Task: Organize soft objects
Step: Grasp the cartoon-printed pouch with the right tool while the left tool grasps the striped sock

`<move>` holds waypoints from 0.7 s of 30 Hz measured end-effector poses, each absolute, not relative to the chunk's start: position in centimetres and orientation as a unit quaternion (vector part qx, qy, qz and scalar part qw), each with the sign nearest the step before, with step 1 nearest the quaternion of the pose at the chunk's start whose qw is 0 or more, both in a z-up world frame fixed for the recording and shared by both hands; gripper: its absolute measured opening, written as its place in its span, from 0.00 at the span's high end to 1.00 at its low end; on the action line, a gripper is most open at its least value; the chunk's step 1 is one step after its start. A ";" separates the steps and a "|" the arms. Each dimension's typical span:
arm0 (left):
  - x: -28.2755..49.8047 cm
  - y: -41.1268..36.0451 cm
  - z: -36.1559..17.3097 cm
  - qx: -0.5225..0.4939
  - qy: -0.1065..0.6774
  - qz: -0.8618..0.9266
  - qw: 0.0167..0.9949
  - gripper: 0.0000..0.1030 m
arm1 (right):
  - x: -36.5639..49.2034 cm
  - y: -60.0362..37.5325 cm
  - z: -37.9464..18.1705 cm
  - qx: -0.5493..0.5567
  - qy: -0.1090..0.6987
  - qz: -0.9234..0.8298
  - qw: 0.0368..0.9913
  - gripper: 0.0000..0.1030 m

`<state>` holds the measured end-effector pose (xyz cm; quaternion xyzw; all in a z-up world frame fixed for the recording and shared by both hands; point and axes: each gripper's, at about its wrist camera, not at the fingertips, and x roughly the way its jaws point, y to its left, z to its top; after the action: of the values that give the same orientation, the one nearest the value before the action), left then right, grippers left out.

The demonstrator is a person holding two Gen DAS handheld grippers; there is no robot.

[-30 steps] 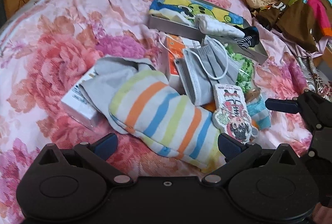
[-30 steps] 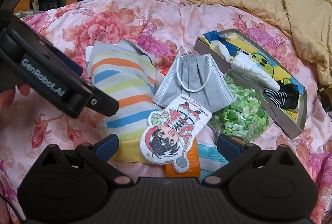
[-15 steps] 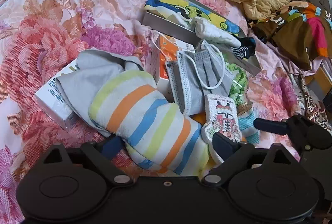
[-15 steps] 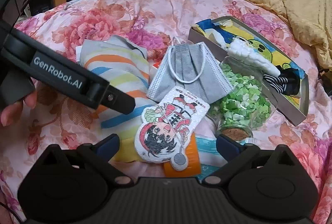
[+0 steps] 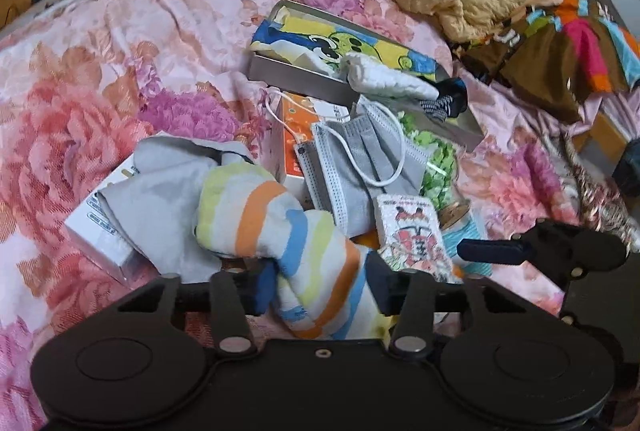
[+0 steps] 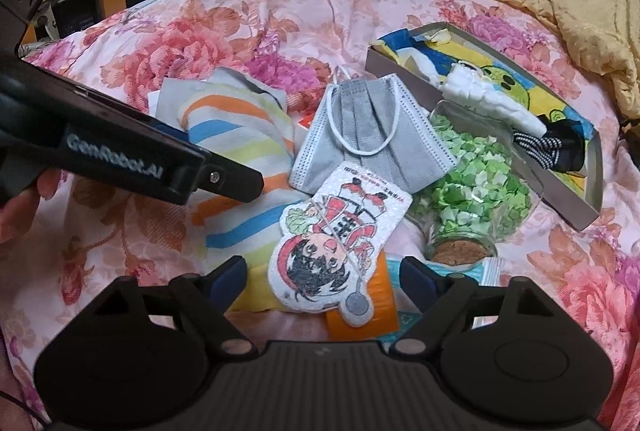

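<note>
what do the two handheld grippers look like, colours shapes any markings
Both are matte black plastic. The left gripper and right gripper each have two angled fingers tipped with dark blue pads, silver pivot screws and round raised discs on a wide base. The right one's base is ribbed. Seen side-on, the left gripper carries white GenRobot.AI lettering. No cables or sleeves are clearly visible.

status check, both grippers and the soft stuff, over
Left gripper closing, striped towel between fingers. Right gripper closing around cartoon patch, not yet gripped. Grey face mask overlaps patch's far end.
</note>
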<state>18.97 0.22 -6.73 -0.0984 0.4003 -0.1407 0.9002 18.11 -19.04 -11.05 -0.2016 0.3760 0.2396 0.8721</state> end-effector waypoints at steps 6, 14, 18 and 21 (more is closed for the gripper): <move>18.8 0.0 -6.7 -0.076 0.395 -0.139 0.905 0.77 | 18.0 -18.9 -11.1 -0.202 0.375 0.244 0.871 0.25; 18.7 -0.5 -6.4 -0.021 0.392 -0.115 0.912 0.87 | 18.1 -19.0 -11.1 -0.204 0.376 0.239 0.872 0.39; 19.0 -0.2 -6.8 -0.012 0.405 -0.096 0.909 0.88 | 18.0 -19.0 -10.8 -0.205 0.364 0.230 0.879 0.39; 18.8 -0.1 -6.6 0.007 0.390 -0.078 0.917 0.89 | 18.0 -19.3 -10.3 -0.200 0.349 0.222 0.888 0.39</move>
<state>18.83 -0.14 -6.56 0.0067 0.3904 -0.0783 0.9173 18.01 -19.34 -10.28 -0.1998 0.3493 0.2221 0.8881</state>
